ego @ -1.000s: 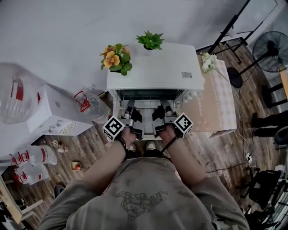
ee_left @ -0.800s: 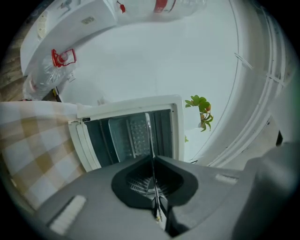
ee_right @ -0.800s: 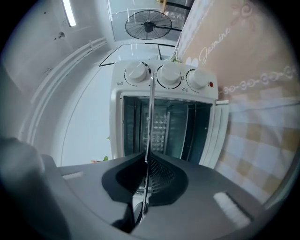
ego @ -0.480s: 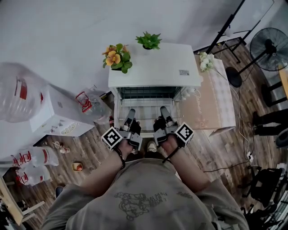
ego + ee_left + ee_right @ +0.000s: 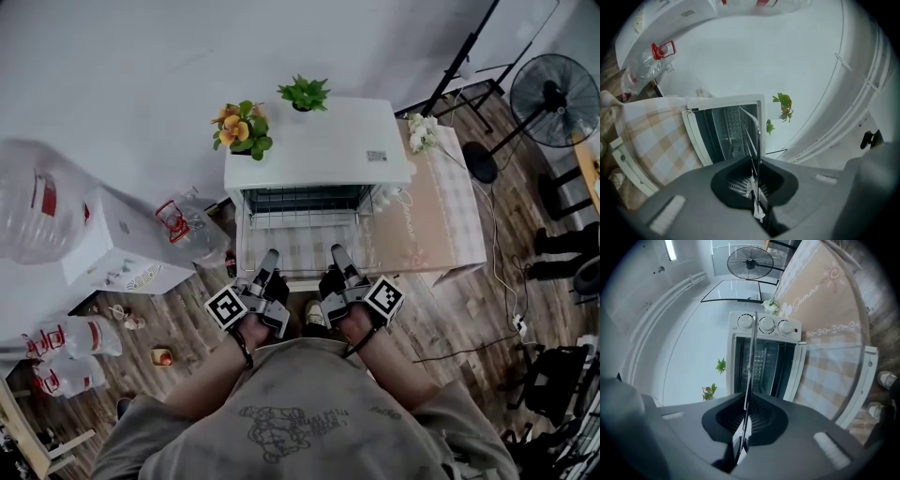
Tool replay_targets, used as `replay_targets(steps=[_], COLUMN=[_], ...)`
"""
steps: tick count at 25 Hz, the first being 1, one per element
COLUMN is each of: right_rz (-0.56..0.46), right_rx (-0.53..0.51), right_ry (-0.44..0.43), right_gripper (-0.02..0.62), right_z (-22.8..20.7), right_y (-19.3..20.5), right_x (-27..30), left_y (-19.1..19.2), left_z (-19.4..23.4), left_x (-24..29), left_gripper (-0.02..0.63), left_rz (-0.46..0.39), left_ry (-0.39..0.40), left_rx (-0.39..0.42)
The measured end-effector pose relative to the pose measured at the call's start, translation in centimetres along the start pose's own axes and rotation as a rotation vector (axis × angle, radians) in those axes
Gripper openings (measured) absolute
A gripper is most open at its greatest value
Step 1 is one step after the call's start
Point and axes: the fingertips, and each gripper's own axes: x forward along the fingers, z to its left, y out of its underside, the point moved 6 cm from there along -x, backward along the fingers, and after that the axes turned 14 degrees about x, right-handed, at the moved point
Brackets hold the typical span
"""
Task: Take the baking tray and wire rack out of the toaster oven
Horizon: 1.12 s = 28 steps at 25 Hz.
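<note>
Metal wire rack, clamped by left hand-held gripper and right hand-held gripper — white toaster oven behind

I get bright, even room light in the head view, and the shadows are soft. Both gripper views bend hard at the edges and fall to black in the corners. In the right gripper view a ceiling light glows at far left. The toaster oven cavity is dim, and the wire rack blurs near the lens.
</note>
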Motion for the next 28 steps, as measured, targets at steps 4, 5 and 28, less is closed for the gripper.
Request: replay_targets(steps=[4,5,28], right_rz=[0.01,0.01,-0.205], right_rx=[0.004,0.002,0.023], right_ry=[0.006,0.011,0.009], right_gripper=[0.028,0.028,0.029], right_z=[-0.3,-0.6,-1.3], right_y=[1.3,1.4,0.0], right_x=[-1.6,-2.1,-10.4], left_y=[0.2,0.5,5.5], left_z=[-0.5,-0.4,-1.5], left_x=[-1.5,-2.0,0.0], left_gripper=[0.003,0.003,0.005], left_rz=[0.026,0.039,0.358], left_ry=[0.004,0.003,0.096], left_rx=[0.011,0.013,-0.009])
